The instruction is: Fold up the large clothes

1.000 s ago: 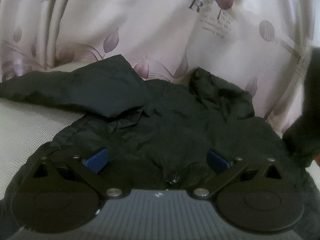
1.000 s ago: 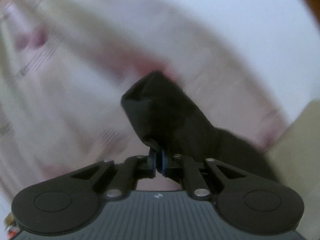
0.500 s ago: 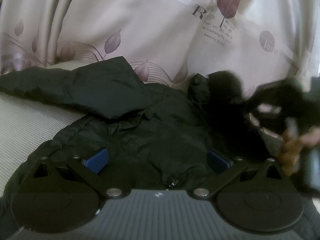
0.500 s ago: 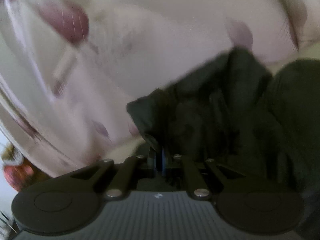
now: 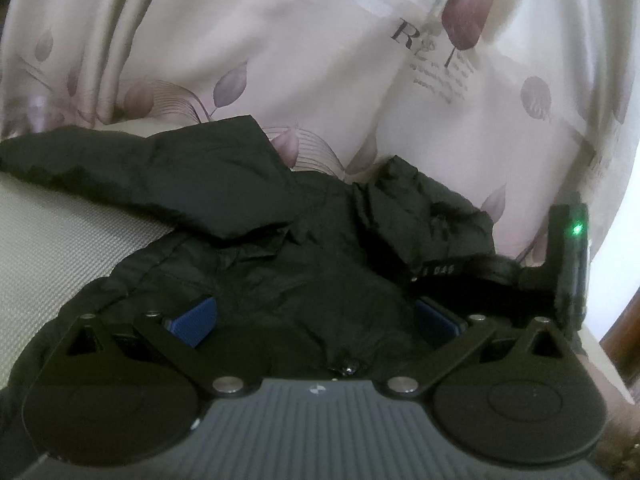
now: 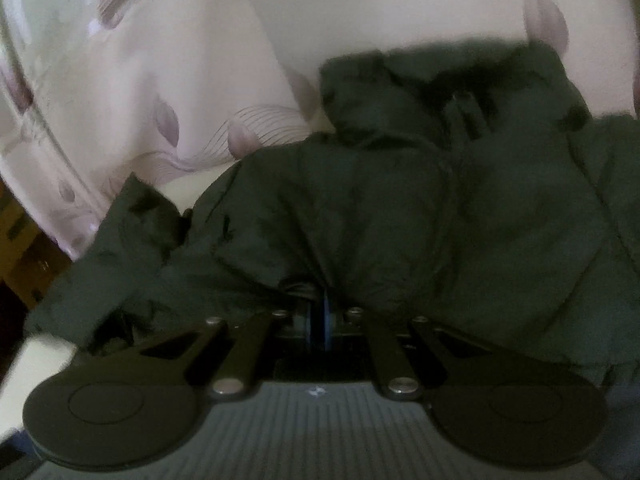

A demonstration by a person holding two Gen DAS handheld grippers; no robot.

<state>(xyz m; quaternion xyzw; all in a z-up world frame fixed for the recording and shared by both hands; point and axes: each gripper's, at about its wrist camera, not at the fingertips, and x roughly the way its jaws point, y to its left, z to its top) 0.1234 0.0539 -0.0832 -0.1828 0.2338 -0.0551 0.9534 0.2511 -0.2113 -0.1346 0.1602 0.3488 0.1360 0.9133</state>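
Note:
A dark, crumpled jacket [image 5: 280, 248] lies on a pale woven surface [image 5: 48, 248], one sleeve [image 5: 152, 168] stretched out to the left. My left gripper [image 5: 316, 316] hangs low over the jacket's body, open, its blue pads [image 5: 196, 316] wide apart with fabric lying under them. In the right wrist view my right gripper [image 6: 320, 320] is shut on a pinched fold of the jacket [image 6: 400, 208], which bunches up at the pads. The right gripper's housing [image 5: 568, 248], with a green light, shows at the right of the left wrist view, down on the jacket.
A pale curtain [image 5: 320, 60] printed with purple leaves and lettering hangs close behind the jacket. Brown furniture [image 6: 16, 248] shows past the curtain's edge at the left of the right wrist view. A brown wooden edge [image 5: 624, 340] is at the far right.
My right gripper came down from the air with the jacket fabric in it and now rests low on the jacket, beside the left gripper. The left gripper barely moved.

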